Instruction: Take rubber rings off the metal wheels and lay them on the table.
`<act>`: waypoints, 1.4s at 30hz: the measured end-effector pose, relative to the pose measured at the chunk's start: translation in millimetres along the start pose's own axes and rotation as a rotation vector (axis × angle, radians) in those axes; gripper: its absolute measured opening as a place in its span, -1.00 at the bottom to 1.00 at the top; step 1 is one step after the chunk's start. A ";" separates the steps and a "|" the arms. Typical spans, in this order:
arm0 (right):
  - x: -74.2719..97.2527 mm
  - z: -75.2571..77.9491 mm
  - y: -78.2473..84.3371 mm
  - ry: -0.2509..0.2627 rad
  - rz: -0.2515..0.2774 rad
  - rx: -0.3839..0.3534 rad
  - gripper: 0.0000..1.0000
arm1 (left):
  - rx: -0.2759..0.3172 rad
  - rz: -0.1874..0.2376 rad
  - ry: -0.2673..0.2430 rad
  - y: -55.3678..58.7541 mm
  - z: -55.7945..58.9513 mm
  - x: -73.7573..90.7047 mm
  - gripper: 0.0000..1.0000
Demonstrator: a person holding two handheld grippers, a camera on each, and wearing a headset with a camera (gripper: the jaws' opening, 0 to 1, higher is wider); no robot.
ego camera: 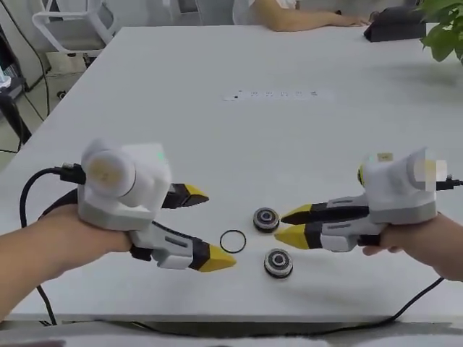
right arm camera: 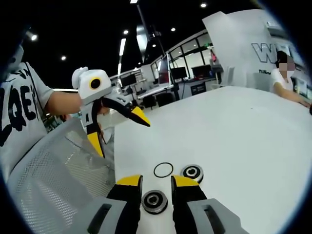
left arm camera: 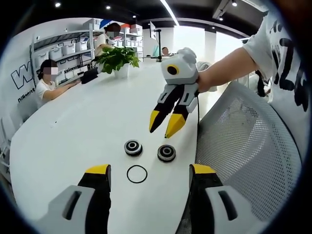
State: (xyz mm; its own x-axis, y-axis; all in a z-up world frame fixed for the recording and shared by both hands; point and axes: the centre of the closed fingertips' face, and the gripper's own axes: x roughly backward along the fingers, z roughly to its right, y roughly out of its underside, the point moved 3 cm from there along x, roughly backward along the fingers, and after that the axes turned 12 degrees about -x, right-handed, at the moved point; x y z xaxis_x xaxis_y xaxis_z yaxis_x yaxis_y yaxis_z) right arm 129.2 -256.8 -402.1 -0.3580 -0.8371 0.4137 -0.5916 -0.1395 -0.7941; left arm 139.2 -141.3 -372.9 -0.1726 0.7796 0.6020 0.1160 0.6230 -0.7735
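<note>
Two small metal wheels (ego camera: 266, 219) (ego camera: 278, 262) with dark rubber rims lie near the table's front edge. A loose black rubber ring (ego camera: 232, 241) lies flat to their left. My left gripper (ego camera: 211, 228) is wide open, and the ring (left arm camera: 137, 174) sits on the table between its yellow tips. The right gripper (ego camera: 286, 225) has a narrow gap between its jaws and holds nothing. It hovers by the wheels, and the nearer wheel (right arm camera: 154, 200) shows in the gap between its jaws. The other wheel (right arm camera: 193, 171) and the ring (right arm camera: 163, 169) lie just beyond.
The white table (ego camera: 239, 137) stretches far ahead. A pale strip (ego camera: 269, 95) lies at mid-table. A person's arm (ego camera: 304, 18) and a black bag (ego camera: 394, 25) are at the far end, and a plant (ego camera: 443, 29) at the far right. Cables (ego camera: 32, 188) hang off the front edge.
</note>
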 end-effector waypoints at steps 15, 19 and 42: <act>11.3 0.3 17.3 0.017 -0.019 0.013 -0.53 | -0.025 -0.007 0.041 -5.9 5.4 -17.3 0.22; 13.3 2.9 23.3 0.021 -0.034 0.022 -0.52 | -0.033 -0.011 0.054 -5.6 8.4 -23.0 0.21; 11.2 12.3 48.2 0.037 -0.090 0.049 -0.48 | -0.035 -0.036 0.114 -3.4 16.0 -46.5 0.05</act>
State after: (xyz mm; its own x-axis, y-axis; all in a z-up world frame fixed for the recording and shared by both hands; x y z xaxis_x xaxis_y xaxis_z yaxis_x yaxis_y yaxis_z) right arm 105.6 -279.4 -441.2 -0.3324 -0.8000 0.4996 -0.5870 -0.2391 -0.7734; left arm 131.2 -180.7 -401.4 -0.0648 0.7575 0.6496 0.1459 0.6512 -0.7448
